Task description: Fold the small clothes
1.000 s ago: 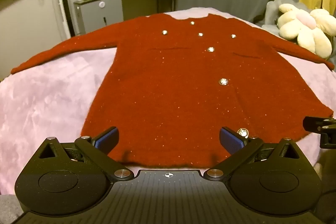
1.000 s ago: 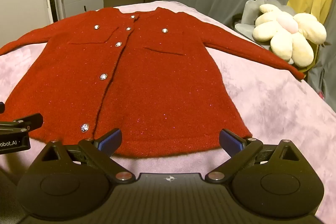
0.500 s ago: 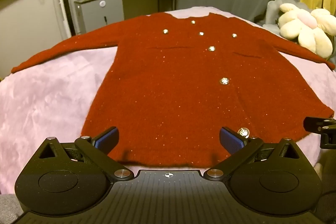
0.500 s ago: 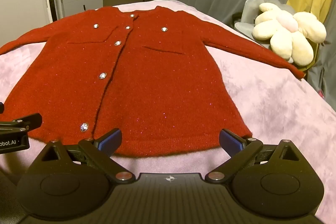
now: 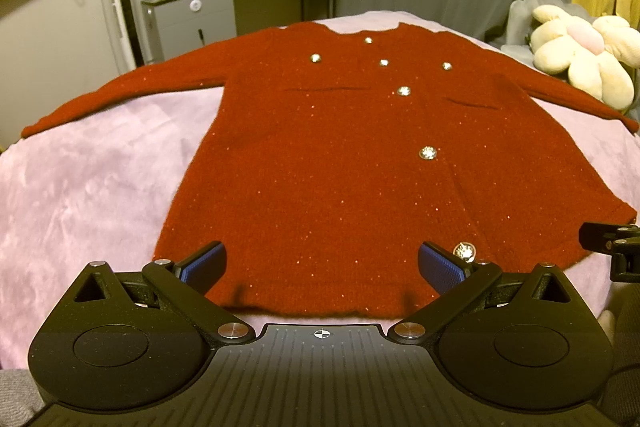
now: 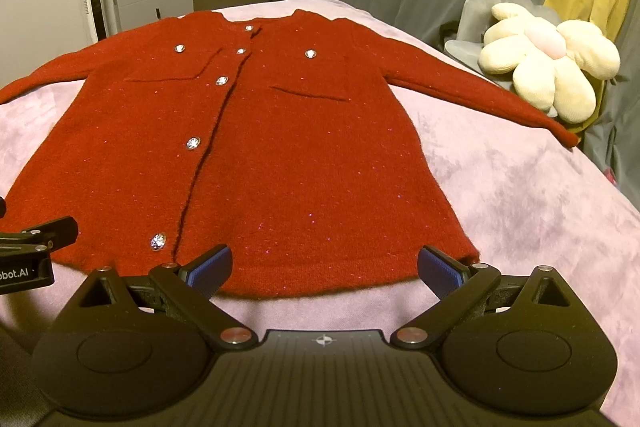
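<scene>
A red cardigan (image 5: 340, 163) is seen spread flat, front up and buttoned, on a bed (image 5: 80, 179) covered in lilac plush, with its collar at the far end and its hem at the near edge. Both sleeves are stretched out sideways, the left sleeve (image 5: 120, 95) toward the left and the right sleeve (image 6: 480, 95) toward the right, where its cuff ends near a cream flower cushion (image 6: 548, 63). Silver buttons (image 6: 193, 143) are set in a line down the front, and two chest pockets are marked by slits. The left claw (image 5: 320, 263) is held just above the near hem on the left half, its blue-padded fingers spread wide and nothing gripped. The right claw (image 6: 324, 265) is held over the hem on the right half, likewise spread and empty. No fold has been made yet. The knit is judged to be soft, light and limp, likely to sag and stretch if lifted by one point, and its fuzzy surface should cling to the plush rather than slide. A hold is best taken at a sleeve cuff or shoulder seam, or at the two hem corners together, with the buttons avoided since hard studs may slip from the pads.
</scene>
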A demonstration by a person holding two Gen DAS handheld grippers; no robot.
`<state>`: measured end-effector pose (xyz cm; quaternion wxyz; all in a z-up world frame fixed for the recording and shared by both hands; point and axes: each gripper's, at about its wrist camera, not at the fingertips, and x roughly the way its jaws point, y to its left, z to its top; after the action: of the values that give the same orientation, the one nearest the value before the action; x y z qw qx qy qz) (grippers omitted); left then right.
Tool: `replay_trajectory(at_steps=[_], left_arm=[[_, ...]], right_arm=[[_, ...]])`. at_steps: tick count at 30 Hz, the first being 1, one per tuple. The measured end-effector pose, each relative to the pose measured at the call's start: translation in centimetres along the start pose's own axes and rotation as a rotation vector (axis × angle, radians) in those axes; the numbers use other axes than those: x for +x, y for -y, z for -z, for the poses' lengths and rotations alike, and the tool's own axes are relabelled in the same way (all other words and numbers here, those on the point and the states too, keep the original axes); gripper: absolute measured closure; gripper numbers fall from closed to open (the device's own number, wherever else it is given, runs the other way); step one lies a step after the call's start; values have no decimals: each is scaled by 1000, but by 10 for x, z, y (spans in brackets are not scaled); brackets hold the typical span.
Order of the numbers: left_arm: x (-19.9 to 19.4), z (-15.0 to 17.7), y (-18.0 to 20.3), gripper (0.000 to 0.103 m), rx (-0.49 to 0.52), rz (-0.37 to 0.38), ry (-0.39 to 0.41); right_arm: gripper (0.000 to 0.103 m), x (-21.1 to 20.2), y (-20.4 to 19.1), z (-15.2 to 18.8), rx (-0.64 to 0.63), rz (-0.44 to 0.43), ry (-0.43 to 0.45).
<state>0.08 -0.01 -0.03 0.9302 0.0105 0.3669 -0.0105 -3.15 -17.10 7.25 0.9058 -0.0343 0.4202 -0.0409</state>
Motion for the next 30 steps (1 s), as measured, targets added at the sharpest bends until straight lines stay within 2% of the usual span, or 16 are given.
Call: replay_trajectory(at_steps=[13, 30], left_arm=[[0, 1, -1, 0, -2, 1, -2], [2, 4, -1, 0, -2, 0, -8]], right_arm=[[4, -6, 0, 10, -3, -4, 2], [4, 0, 0, 3, 0, -3, -6]])
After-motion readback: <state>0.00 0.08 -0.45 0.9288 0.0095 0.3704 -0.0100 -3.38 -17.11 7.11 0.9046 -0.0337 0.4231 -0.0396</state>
